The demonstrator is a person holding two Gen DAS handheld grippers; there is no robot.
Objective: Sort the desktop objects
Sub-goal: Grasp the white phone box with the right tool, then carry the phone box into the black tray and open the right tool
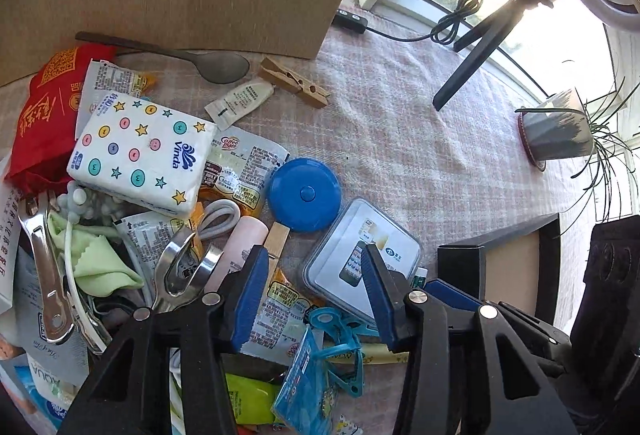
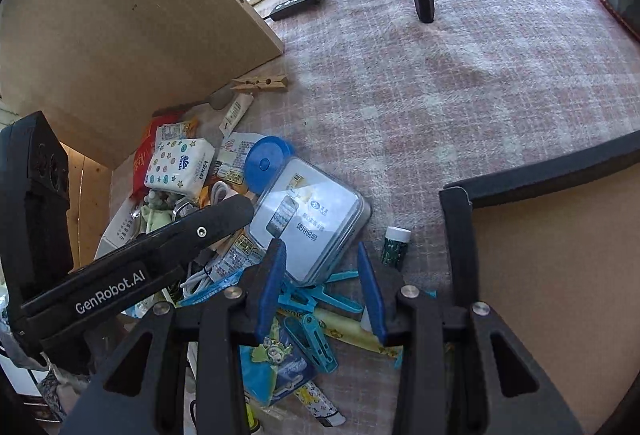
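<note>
Hovering low in frame, the left hand-held gripper [image 1: 312, 275] and right hand-held gripper [image 2: 320, 275], both parted and empty, flank the clear case [image 1: 362, 259]: stiff, light, slippery; pinch its short edges.

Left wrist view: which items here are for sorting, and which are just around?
To sort: tissue pack, blue round case, clear phone box, wooden clothespin, spoon, black-rimmed box.
Just around: potted plant, tripod, power strip.
</note>
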